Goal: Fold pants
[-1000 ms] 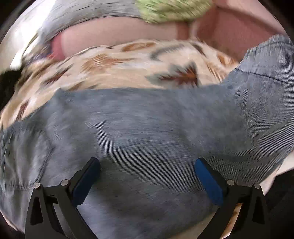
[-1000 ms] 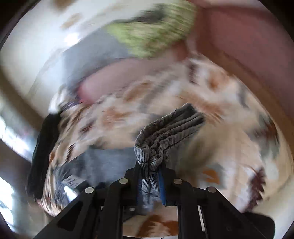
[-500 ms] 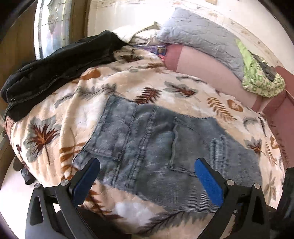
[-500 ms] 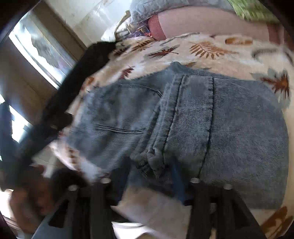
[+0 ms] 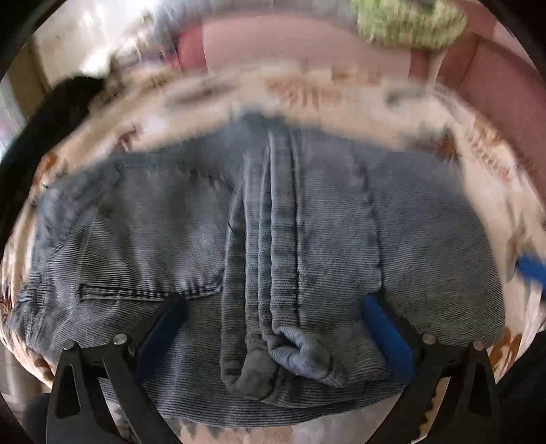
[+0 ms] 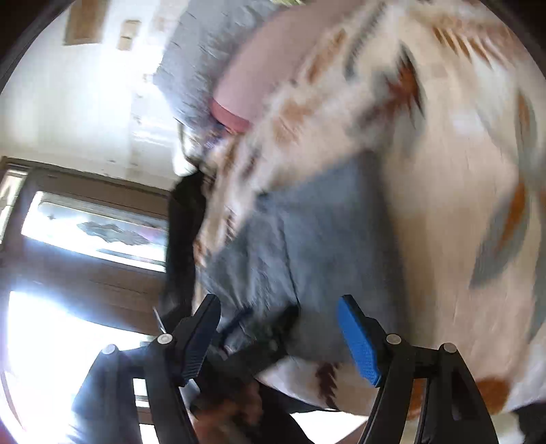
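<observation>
The grey-blue denim pants [image 5: 266,239] lie folded on a cream leaf-print blanket [image 5: 307,92], with a bunched ridge of cloth down the middle ending in a rolled hem near me. My left gripper [image 5: 273,328] is open, its fingers straddling that ridge close above the cloth. My right gripper [image 6: 279,328] is open and empty, tilted, off the pants' edge [image 6: 300,246]; its blue pad also shows in the left wrist view [image 5: 532,269].
A black garment [image 5: 51,116] lies at the blanket's left edge. A pink cushion [image 5: 307,44] and a green cloth [image 5: 406,20] sit at the back. A window [image 6: 92,232] is at the left of the right wrist view.
My right gripper let go of the pants' bunched edge, opened and swung away to the side. My left gripper moved in low over the folded pants.
</observation>
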Demonstrator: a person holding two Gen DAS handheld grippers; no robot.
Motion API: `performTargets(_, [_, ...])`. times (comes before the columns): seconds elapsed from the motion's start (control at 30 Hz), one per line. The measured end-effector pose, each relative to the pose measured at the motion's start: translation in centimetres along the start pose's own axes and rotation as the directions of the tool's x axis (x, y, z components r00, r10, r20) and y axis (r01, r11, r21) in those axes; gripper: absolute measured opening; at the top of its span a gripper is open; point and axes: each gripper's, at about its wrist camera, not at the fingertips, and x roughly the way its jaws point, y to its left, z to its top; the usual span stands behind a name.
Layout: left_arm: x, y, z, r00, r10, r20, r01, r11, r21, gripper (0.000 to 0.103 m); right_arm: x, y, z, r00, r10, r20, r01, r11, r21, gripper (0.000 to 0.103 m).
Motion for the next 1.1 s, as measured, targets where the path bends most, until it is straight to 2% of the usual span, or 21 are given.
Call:
performTargets(0.1, [-0.4, 0.2, -0.2, 1.000, -0.003, -0.009, 0.003, 1.000, 0.004, 0.103, 0.2, 0.4, 3.9, 0.999, 0.038, 0.010, -0.038, 0.999, 0.001, 0.075])
performTargets(0.17, [-0.3, 0.4, -0.6, 1.000, -0.016, -0.001, 0.016, 1.000, 0.001, 0.103, 2.9, -0.2, 6.7, 0.994, 0.100, -0.054, -0.098, 0.995, 0.028, 0.075])
performTargets(0.2, [-0.5, 0.5, -0.7, 1.000, -0.015, 0.006, 0.015, 1.000, 0.005, 0.103, 5.2, -1.2, 8.3, 0.992, 0.076, -0.096, -0.074, 0.997, 0.019, 0.076])
performTargets(0.27, [-0.5, 0.6, -0.9, 1.000, -0.014, 0.014, 0.014, 1.000, 0.009, 0.103, 8.7, -4.3, 9.6, 0.987, -0.078, -0.139, 0.084, 0.996, 0.042, 0.075])
performTargets(0.3, [-0.1, 0.6, -0.7, 1.000, -0.014, 0.008, 0.014, 1.000, 0.011, 0.103, 9.7, -6.1, 10.0, 0.986, -0.063, -0.156, 0.080, 0.992, 0.102, 0.071])
performTargets(0.33, [-0.5, 0.8, -0.6, 1.000, -0.021, -0.001, 0.021, 1.000, 0.010, 0.103, 9.0, -6.5, 10.2, 0.992, -0.016, -0.128, 0.035, 0.989, 0.143, 0.071])
performTargets(0.37, [-0.6, 0.7, -0.2, 0.999, -0.033, 0.000, 0.033, 0.999, 0.005, 0.103, 7.6, -5.6, 10.2, 0.995, 0.016, -0.098, -0.003, 0.990, 0.139, 0.071])
performTargets(0.43, [-1.9, 1.1, 0.6, 0.996, -0.067, 0.065, 0.070, 0.997, -0.034, 0.103, 5.0, -3.5, 9.2, 0.998, -0.003, -0.061, 0.007, 0.998, 0.055, 0.072])
performTargets(0.5, [-3.9, 1.5, 1.3, 0.986, -0.091, 0.138, 0.100, 0.994, -0.053, 0.103, 3.3, -2.4, 7.2, 0.997, 0.015, -0.072, -0.013, 0.999, 0.036, 0.072])
performTargets(0.57, [-4.3, 1.4, 1.5, 0.984, -0.077, 0.164, 0.083, 0.996, -0.036, 0.103, 1.9, -2.1, 4.4, 0.995, 0.039, -0.092, -0.036, 0.999, 0.032, 0.072])
performTargets(0.6, [-3.7, 1.3, 1.4, 0.987, -0.062, 0.145, 0.067, 0.997, -0.028, 0.103, 1.7, -2.5, 2.9, 0.994, 0.042, -0.106, -0.038, 0.998, 0.040, 0.073])
performTargets(0.67, [-0.2, 0.9, 0.4, 0.999, -0.034, -0.007, 0.034, 0.999, -0.004, 0.103, 2.8, -4.6, 0.4, 0.990, 0.000, -0.138, 0.011, 0.997, 0.081, 0.077])
performTargets(0.7, [1.0, 0.8, -0.3, 0.999, -0.036, -0.026, 0.036, 0.999, 0.002, 0.103, 3.8, -6.4, -0.6, 0.986, -0.018, -0.168, 0.037, 0.993, 0.112, 0.072])
performTargets(0.73, [0.3, 0.8, -0.4, 0.999, -0.031, 0.023, 0.031, 0.999, 0.008, 0.103, 3.4, -7.1, -0.8, 0.993, 0.008, -0.119, 0.008, 0.991, 0.134, 0.069])
performTargets(0.8, [-0.9, 0.7, -0.2, 0.999, -0.039, 0.021, 0.038, 0.999, 0.015, 0.103, 2.4, -6.3, -0.4, 0.993, 0.013, -0.115, 0.005, 0.987, 0.160, 0.070])
performTargets(0.87, [-3.5, 1.3, 0.0, 0.991, -0.071, 0.113, 0.073, 0.997, -0.013, 0.103, 1.1, -4.2, -0.1, 0.996, -0.020, -0.093, 0.027, 0.997, 0.078, 0.070])
performTargets(0.93, [-4.7, 1.6, 0.1, 0.985, -0.070, 0.158, 0.073, 0.997, -0.011, 0.103, 0.4, -3.0, 0.1, 0.995, 0.020, -0.101, -0.015, 0.999, 0.046, 0.071])
performTargets(1.0, [-3.6, 1.6, -0.5, 0.989, -0.076, 0.127, 0.078, 0.997, -0.011, 0.103, 1.1, -2.8, -0.6, 0.993, 0.025, -0.118, -0.021, 0.999, 0.032, 0.078])
performTargets(1.03, [-1.4, 1.5, -1.0, 0.997, -0.064, 0.045, 0.064, 0.998, 0.000, 0.103, 2.0, -3.7, -1.2, 0.990, -0.010, -0.144, 0.016, 0.999, 0.038, 0.081])
performTargets(1.07, [0.2, 1.4, -1.4, 0.998, -0.053, -0.017, 0.053, 0.999, 0.009, 0.103, 3.3, -4.9, -1.7, 0.979, -0.057, -0.195, 0.070, 0.996, 0.061, 0.079])
performTargets(1.1, [0.0, 1.6, -1.7, 0.998, -0.057, 0.028, 0.057, 0.998, 0.008, 0.103, 3.4, -5.6, -1.8, 0.983, -0.049, -0.177, 0.064, 0.995, 0.082, 0.076])
